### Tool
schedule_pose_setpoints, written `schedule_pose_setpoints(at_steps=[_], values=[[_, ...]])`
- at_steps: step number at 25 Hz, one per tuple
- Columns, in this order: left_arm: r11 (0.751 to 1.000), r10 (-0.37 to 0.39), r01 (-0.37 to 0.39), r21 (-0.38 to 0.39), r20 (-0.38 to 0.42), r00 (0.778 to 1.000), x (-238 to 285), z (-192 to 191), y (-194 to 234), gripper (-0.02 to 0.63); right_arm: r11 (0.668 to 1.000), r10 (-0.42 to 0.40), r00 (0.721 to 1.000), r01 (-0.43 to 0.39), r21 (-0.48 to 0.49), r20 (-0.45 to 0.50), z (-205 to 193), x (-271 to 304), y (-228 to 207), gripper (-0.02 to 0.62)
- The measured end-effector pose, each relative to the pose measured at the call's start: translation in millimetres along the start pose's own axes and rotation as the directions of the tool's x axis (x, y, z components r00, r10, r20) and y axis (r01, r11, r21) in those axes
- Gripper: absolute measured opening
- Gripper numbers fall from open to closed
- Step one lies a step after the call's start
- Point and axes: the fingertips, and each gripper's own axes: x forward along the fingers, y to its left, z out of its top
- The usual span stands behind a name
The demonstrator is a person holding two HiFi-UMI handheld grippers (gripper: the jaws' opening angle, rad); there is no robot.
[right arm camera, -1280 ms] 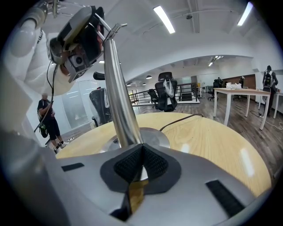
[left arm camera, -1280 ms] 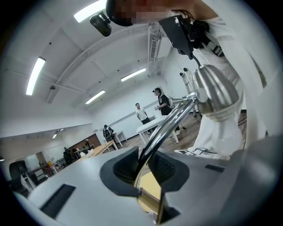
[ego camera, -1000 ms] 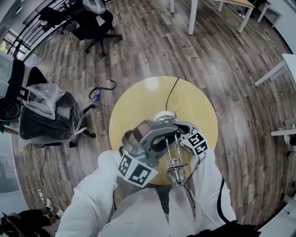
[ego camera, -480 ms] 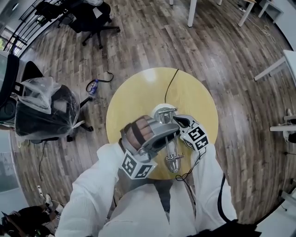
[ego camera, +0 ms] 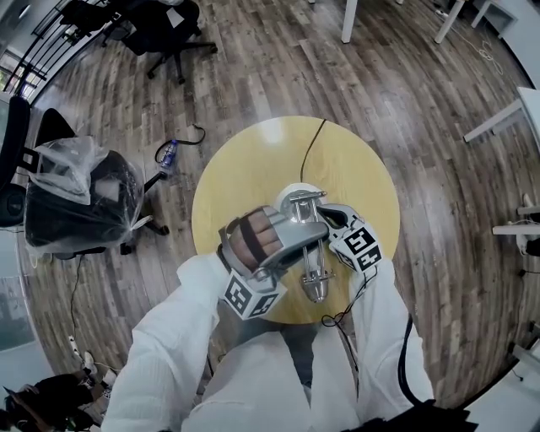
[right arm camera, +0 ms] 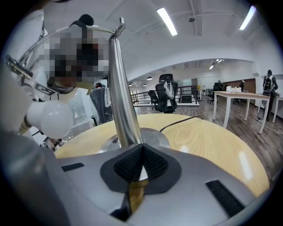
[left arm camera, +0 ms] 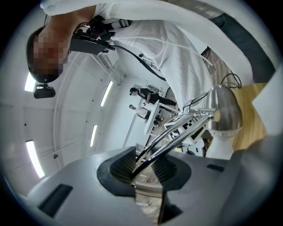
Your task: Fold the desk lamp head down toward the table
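- The left gripper [left arm camera: 143, 164] is nearest the person, above the table's near edge. Its ribbed black pads lie against the lamp arm [left arm camera: 177, 134], two thin chrome rods side by side. Its jaws have just been opening, with the rods between them.
- The right gripper [right arm camera: 140, 163] comes in low over the table's right half. Its jaws are drawn together at the tips with nothing between them. The tips sit at the foot of the post [right arm camera: 121, 97], a smooth tapered steel tube.
- The lamp head [ego camera: 316, 291] is a brushed metal cone with one round white bulb [right arm camera: 48, 119]. It hangs over the table's near part, between the two grippers.
- The base [ego camera: 291, 196], one flat disc, stands near the middle of the round yellow wood table [ego camera: 245, 169]. One black cord [ego camera: 309, 156] runs to the table's far edge.
- Left of the table, on the plank floor [ego camera: 439, 169], lies one bottle [ego camera: 167, 154], and past it stands a chair [ego camera: 80, 198] wrapped in clear plastic.
- Beyond the table's far side are a black office chair [ego camera: 164, 29] and white table legs [ego camera: 350, 21].
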Motion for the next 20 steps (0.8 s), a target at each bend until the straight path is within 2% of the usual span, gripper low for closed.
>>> schedule_pose_setpoints(at_steps=[11, 16, 20], values=[[0.997, 0.021, -0.023, 0.072, 0.025, 0.999, 1.0, -1.8, -6.1, 0.098, 1.000, -0.004, 1.000, 0.004, -0.007, 0.004, -0.6, -0.2, -0.9, 0.012], [0.998, 0.013, -0.014, 0.062, 0.019, 1.000, -1.2, -2.4, -7.2, 0.103, 1.000, -0.009, 1.000, 0.009, -0.001, 0.004, -0.8, 1.2, 0.7, 0.012], [0.997, 0.049, -0.050, 0.065, 0.019, 0.999, -1.5, -2.8, -6.0, 0.104, 1.000, -0.013, 1.000, 0.013, -0.002, 0.003, -0.6, 1.1, 0.4, 0.012]])
